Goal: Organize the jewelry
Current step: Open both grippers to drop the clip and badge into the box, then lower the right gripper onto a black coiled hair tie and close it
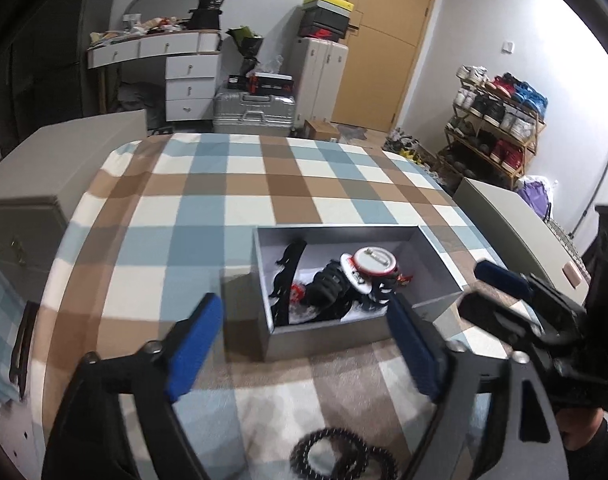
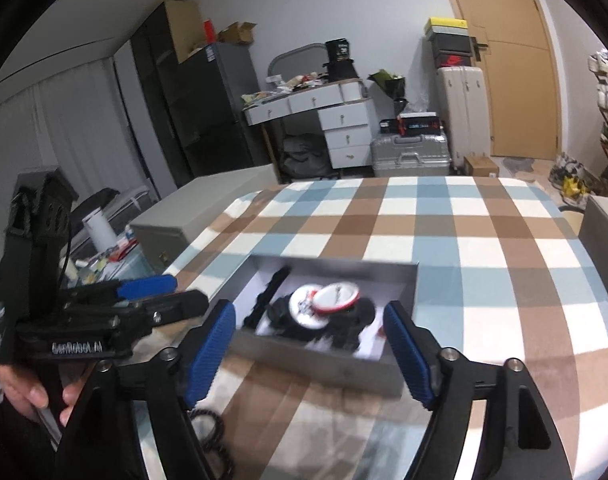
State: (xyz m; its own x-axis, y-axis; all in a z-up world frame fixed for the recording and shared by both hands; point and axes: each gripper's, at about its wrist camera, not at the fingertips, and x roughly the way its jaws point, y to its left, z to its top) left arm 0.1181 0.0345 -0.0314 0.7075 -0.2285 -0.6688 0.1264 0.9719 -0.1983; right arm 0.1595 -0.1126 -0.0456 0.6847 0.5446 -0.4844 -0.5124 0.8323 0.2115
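A grey open box (image 1: 323,338) sits on the plaid cloth and holds round red-and-white badges (image 1: 373,262), a black strap (image 1: 290,276) and other dark pieces. It also shows in the right wrist view (image 2: 335,368). A black beaded bracelet (image 1: 343,458) lies on the cloth in front of the box, below my left gripper (image 1: 307,348), which is open and empty. The bracelet shows in the right wrist view (image 2: 214,432) at lower left. My right gripper (image 2: 309,354) is open and empty, just short of the box's near wall. The right gripper (image 1: 499,292) appears at the right of the left view.
The plaid-covered table (image 1: 264,184) has grey cabinets at its left (image 1: 44,184) and right (image 1: 515,220). Behind it stand a white desk (image 1: 176,68), suitcases (image 1: 256,110), a wooden door (image 1: 387,40) and a shoe rack (image 1: 499,128).
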